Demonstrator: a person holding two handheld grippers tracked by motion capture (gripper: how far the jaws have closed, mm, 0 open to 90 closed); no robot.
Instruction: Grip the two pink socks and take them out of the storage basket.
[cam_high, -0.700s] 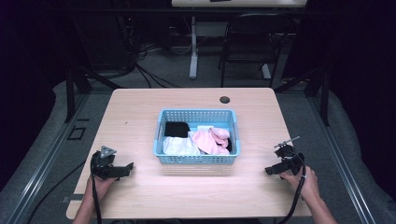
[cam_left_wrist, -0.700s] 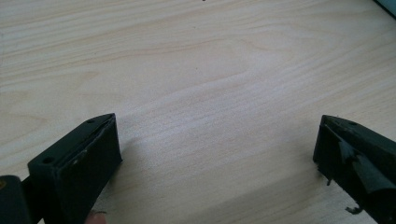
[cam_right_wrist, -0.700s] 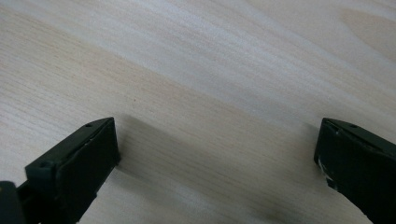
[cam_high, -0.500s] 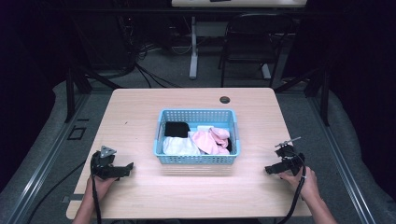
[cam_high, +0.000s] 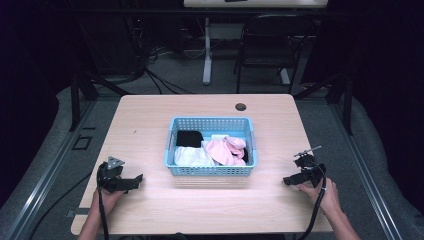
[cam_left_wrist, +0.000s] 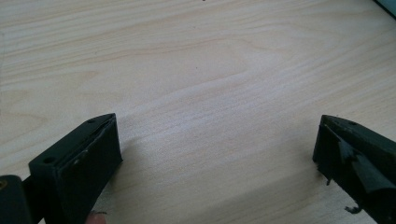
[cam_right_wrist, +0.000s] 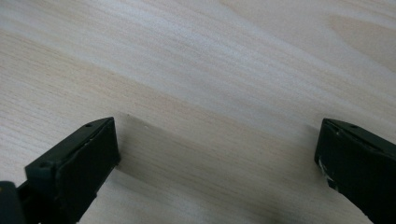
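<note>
While both tools, left (cam_high: 135, 180) and right (cam_high: 289, 180), gape empty, one basket (cam_high: 210, 170) sits between.

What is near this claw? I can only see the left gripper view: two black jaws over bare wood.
Observer: A light blue basket stands in the middle of the table, to the right of the left claw.
Operator: Is anything in it?
Observer: Yes, clothes: a black cloth, a white cloth and a pink cloth.
Operator: Where is the other hand?
Observer: On the far side of the basket. The right claw points toward the basket with its jaws wide open and nothing between them.
</note>
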